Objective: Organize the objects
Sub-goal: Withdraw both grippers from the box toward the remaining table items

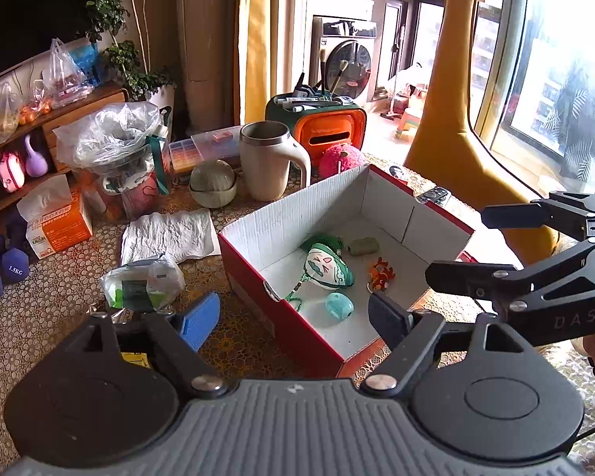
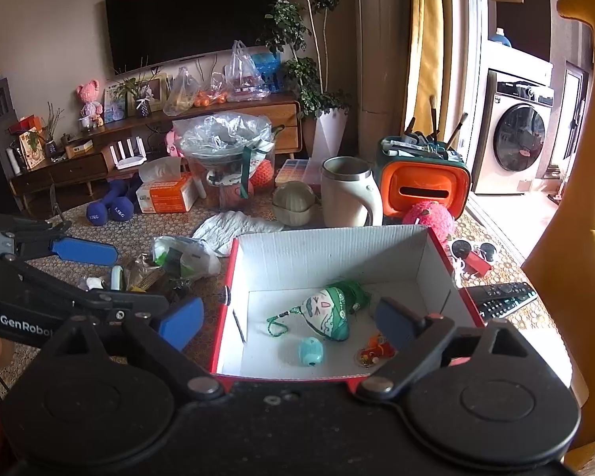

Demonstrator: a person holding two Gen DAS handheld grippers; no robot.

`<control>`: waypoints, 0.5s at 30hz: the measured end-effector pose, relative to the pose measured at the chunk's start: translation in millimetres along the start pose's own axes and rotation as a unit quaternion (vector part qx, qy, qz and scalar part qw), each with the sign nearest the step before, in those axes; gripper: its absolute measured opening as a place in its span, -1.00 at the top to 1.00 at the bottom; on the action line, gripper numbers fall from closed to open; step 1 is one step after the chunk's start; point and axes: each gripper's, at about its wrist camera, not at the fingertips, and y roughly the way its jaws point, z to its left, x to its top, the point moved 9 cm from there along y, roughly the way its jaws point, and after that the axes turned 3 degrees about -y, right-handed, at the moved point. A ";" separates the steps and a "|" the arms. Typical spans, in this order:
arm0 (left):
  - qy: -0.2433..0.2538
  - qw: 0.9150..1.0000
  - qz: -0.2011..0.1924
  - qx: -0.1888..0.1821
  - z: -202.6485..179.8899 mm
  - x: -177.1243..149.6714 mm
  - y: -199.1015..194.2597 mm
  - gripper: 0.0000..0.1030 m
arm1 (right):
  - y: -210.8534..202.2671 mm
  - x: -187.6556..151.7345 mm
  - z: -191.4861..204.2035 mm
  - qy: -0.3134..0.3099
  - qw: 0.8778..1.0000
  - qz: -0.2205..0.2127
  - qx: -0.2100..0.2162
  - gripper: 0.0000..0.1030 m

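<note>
Below right hand-held gripper [image 2: 289, 323], red box [image 2: 223, 317], pouch [image 2: 329, 313] inside

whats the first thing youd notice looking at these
The red box with white insides sits open mid-table, holding a green-and-white pouch, a small teal toy and an orange charm. Behind it stand a cream mug and an orange-fronted brush holder. A tall yellow giraffe looms right.

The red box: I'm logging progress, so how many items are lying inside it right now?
4 in the red box: green-and-white plush pouch mid-floor, grey-green lump by the far wall, orange charm to the right, teal toy nearest. Near-wall corners may hide more.
</note>
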 end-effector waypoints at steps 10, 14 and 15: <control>-0.009 1.000 -0.019 0.008 23.2 -21.9 -13.5 -0.68 | -11.8 -9.1 27.0 0.002 0.999 -0.032 0.019 -0.98; -0.019 0.999 -0.035 0.008 35.7 -26.5 -20.5 -0.73 | -10.6 -13.7 39.2 -0.004 0.999 -0.032 0.023 -0.98; -0.022 0.999 -0.038 0.006 39.1 -27.9 -22.2 -0.79 | -10.1 -14.8 42.4 -0.007 0.999 -0.033 0.023 -0.98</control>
